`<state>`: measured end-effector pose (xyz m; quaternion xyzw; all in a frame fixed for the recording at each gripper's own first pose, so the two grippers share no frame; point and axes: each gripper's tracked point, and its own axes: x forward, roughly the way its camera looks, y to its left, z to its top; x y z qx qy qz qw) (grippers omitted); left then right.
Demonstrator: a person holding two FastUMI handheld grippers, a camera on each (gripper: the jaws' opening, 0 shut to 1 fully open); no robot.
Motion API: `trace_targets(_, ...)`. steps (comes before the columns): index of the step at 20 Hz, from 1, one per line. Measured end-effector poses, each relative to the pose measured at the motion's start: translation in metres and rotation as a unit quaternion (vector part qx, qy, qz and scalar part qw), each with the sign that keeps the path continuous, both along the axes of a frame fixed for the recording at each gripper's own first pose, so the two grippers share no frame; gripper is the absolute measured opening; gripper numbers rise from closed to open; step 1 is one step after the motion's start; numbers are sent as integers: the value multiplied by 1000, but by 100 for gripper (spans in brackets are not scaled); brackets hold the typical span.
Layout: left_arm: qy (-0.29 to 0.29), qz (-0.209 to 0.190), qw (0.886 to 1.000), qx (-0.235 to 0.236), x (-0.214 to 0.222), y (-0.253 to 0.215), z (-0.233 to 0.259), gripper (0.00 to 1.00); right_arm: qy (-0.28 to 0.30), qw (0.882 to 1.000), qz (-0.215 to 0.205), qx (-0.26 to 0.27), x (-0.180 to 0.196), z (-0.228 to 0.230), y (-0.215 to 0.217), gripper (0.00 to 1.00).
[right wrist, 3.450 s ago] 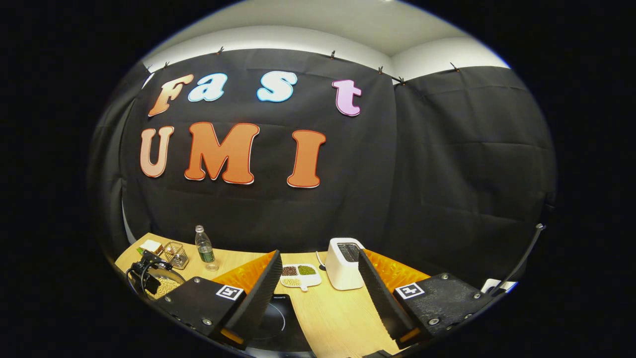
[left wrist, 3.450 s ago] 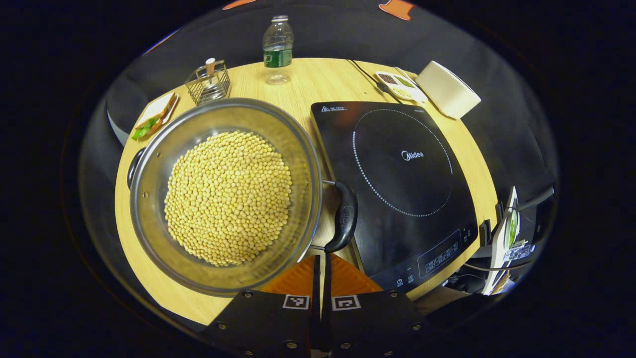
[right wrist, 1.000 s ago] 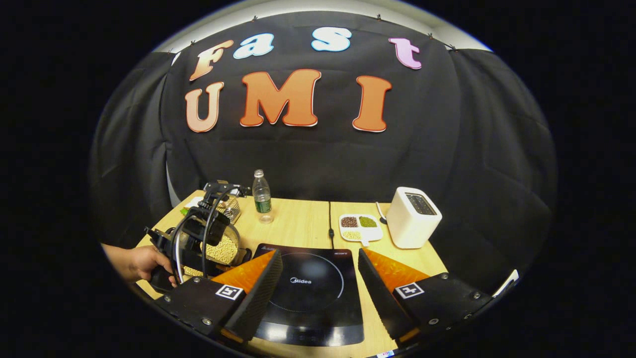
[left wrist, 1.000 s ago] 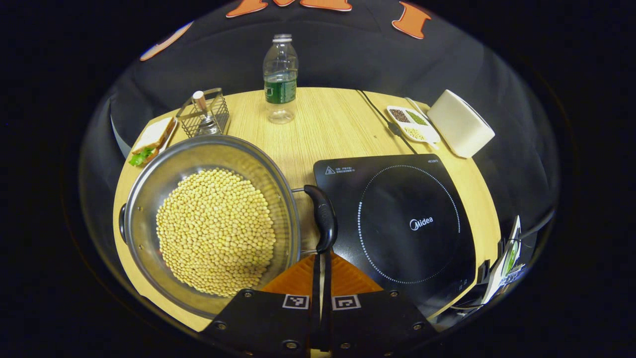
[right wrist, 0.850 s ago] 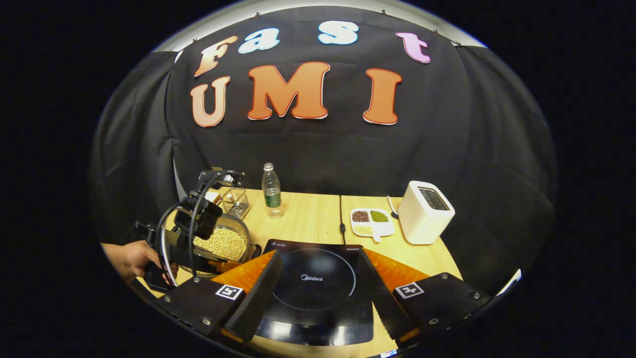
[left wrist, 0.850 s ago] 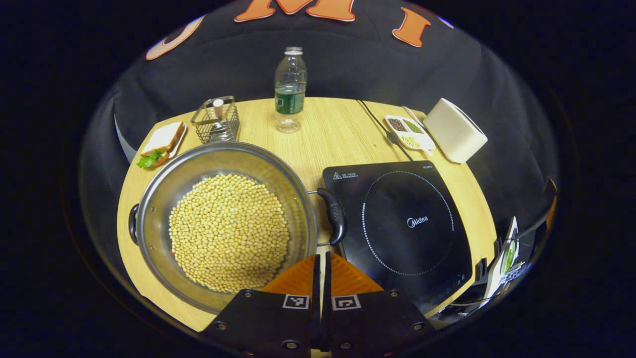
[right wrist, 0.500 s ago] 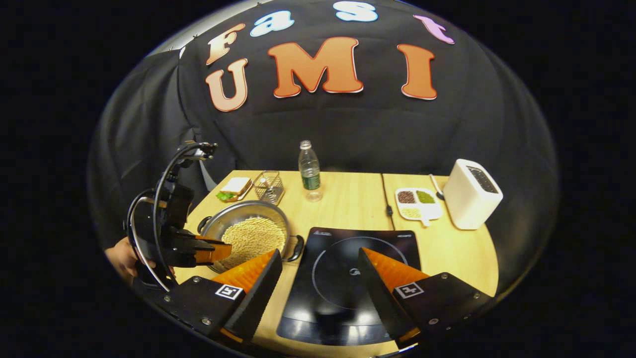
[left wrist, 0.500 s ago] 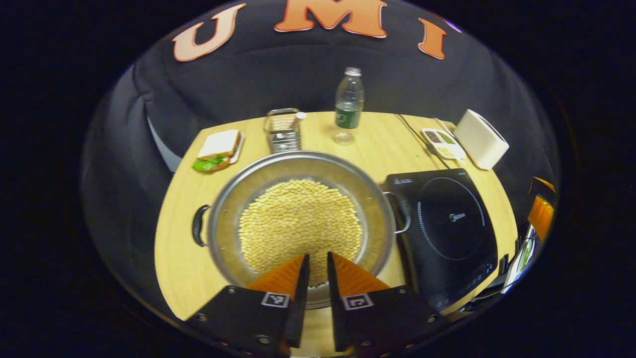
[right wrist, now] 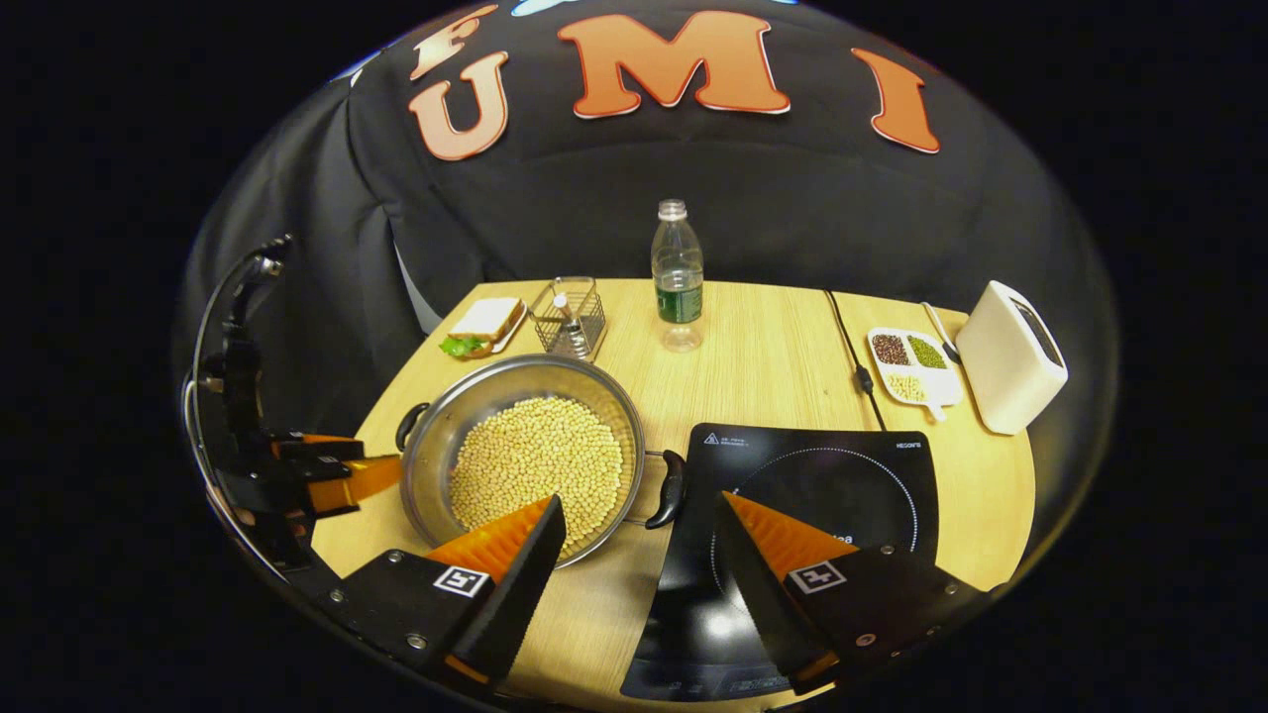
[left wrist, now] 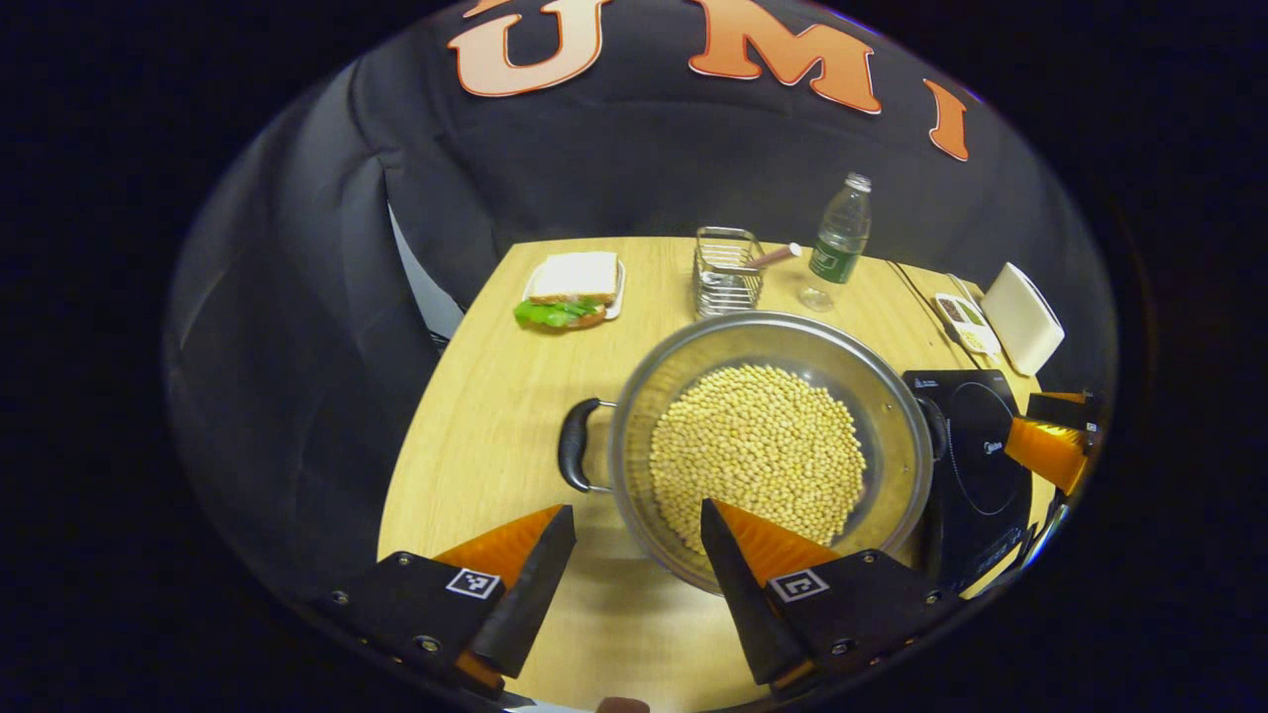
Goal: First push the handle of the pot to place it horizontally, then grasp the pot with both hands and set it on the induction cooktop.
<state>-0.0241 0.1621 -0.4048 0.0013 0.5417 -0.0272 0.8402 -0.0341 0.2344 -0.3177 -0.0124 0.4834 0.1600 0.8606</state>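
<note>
The pot [right wrist: 525, 460] of beans sits on the bench [right wrist: 763, 366], just left of the cooktop [right wrist: 812, 495], not on it. Its two handles [right wrist: 672, 488] lie level, one toward the cooktop, one [left wrist: 575, 458] toward the bench's left side. Left claw [left wrist: 634, 560] is released, fingers spread, holding nothing, near the pot's left handle. Right claw [right wrist: 639, 555] is also released and empty, above the gap between pot and cooktop. A bottle [right wrist: 678, 275] stands behind.

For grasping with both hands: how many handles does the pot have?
2. One handle is on the pot's side toward the sandwich; the other handle faces the cooktop. None seems hidden.
</note>
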Motion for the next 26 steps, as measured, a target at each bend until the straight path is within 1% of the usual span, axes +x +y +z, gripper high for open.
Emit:
trace_targets(4, -28, -12, 999, 16, 24, 22, -5, 83, 27, 999, -5, -26, 9, -30, 8, 95)
trace_targets(9, -47, -25, 999, 1, 49, 21, -24, 83, 61, 997, -15, -37, 18, -63, 18, 94)
trace_targets(11, -47, -29, 998, -2, 54, 23, -33, 83, 74, 996, -20, -40, 20, -75, 21, 93)
trace_targets(15, -33, -29, 999, -7, 55, 26, -53, 83, 79, 995, -20, -62, 26, -93, 19, 92)
trace_targets(19, -29, -30, 999, -22, 55, 20, -64, 83, 64, 995, 0, -80, 32, -98, 21, 82)
trace_targets(20, -25, -29, 999, -27, 55, 20, -67, 83, 63, 994, 6, -84, 33, -101, 23, 78)
trace_targets(21, -24, -29, 999, -37, 53, 17, -68, 83, 55, 995, 11, -85, 37, -99, 28, 77)
trace_targets(22, -23, -29, 998, -42, 53, 16, -70, 83, 59, 994, 18, -87, 37, -101, 32, 75)
trace_targets(24, -24, -26, 999, -40, 52, 21, -73, 86, 70, 994, 24, -86, 33, -108, 34, 75)
trace_targets(25, -22, -23, 999, -43, 50, 24, -76, 86, 82, 993, 26, -82, 31, -111, 35, 70)
trace_targets(26, -18, -21, 999, -43, 49, 26, -78, 86, 87, 993, 23, -76, 31, -114, 38, 75)
